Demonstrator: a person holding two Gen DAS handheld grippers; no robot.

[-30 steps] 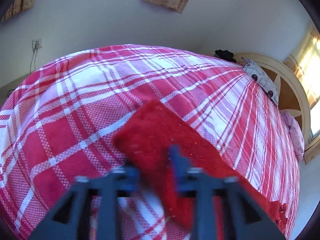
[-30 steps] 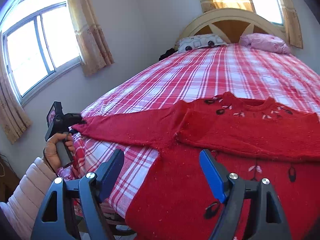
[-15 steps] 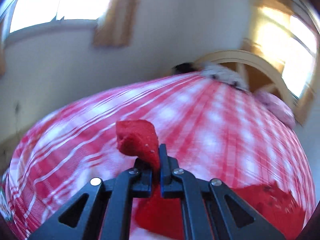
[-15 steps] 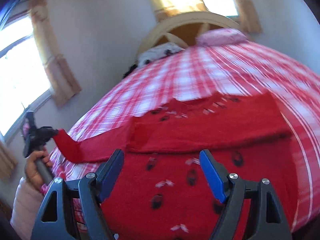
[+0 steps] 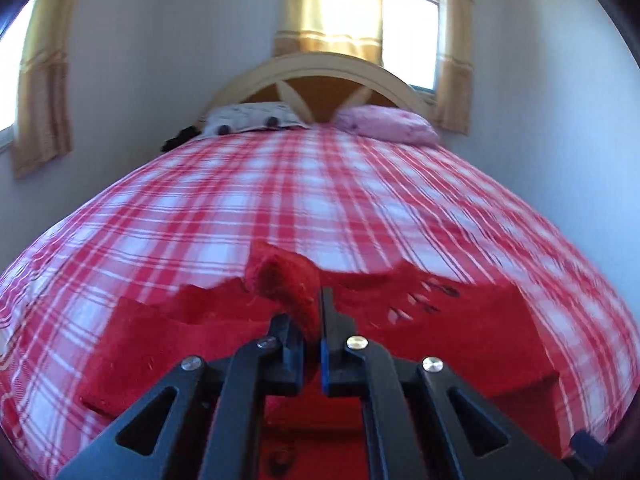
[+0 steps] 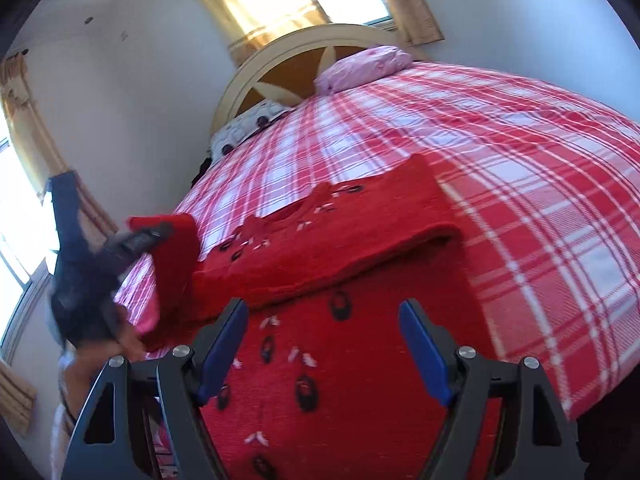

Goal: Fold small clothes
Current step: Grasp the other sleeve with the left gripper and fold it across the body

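Note:
A small red knitted sweater (image 6: 344, 360) with dark and white motifs lies on the bed, one sleeve folded across its chest (image 6: 360, 232). My left gripper (image 5: 314, 320) is shut on the cuff of the other sleeve (image 5: 286, 284) and holds it lifted above the sweater (image 5: 460, 332). In the right wrist view the left gripper (image 6: 154, 234) holds that sleeve (image 6: 176, 264) up at the sweater's left side. My right gripper (image 6: 324, 344) is open and empty, hovering over the sweater's lower body.
The bed has a red and white plaid cover (image 5: 320, 200). A patterned pillow (image 5: 252, 118), a pink pillow (image 5: 384, 124) and a curved headboard (image 5: 320, 76) are at the far end. Curtained windows are on the walls.
My left gripper closed on the sleeve cuff, lifted it off the bed and swung it over toward the sweater's body. The right gripper stayed open and shifted its view over the sweater.

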